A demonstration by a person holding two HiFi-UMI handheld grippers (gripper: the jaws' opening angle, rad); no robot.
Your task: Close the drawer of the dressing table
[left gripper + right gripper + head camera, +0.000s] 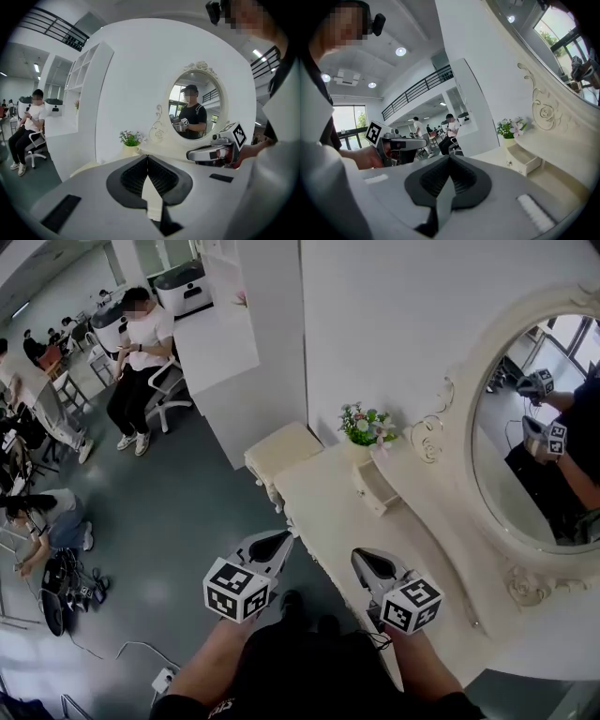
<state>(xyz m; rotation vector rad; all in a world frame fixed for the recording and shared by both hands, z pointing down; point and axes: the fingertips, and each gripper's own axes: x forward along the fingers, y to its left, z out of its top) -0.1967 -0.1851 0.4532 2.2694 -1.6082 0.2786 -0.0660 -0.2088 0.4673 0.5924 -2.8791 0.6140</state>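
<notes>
The dressing table is a white bench [323,507] standing against a white wall, with a large oval mirror [539,427] in a carved frame at its back. The drawer [375,488] is a small one that sits on top of the bench, near the mirror's frame. It is pulled out, and in the right gripper view its open front with a small knob faces the jaws [525,159]. Just beside the drawer, at the far end of the bench, stands a pot of flowers [367,427]. A cream padded stool [281,451] stands on the floor close to that end. Further away a person sits on a white chair [141,362], well apart from the bench. Only the bare bench top lies between the grippers and the drawer.

Both grippers are held low and side by side, each pointing toward the far end of the bench and slightly downward, with the forearms coming in from the bottom of the head view. The left gripper [281,540] is at the front edge of the bench. Its jaws are pressed together, with nothing between them. The right gripper [361,559] is above the bench top, and its jaws are also together and hold nothing. Neither one touches the drawer.
</notes>
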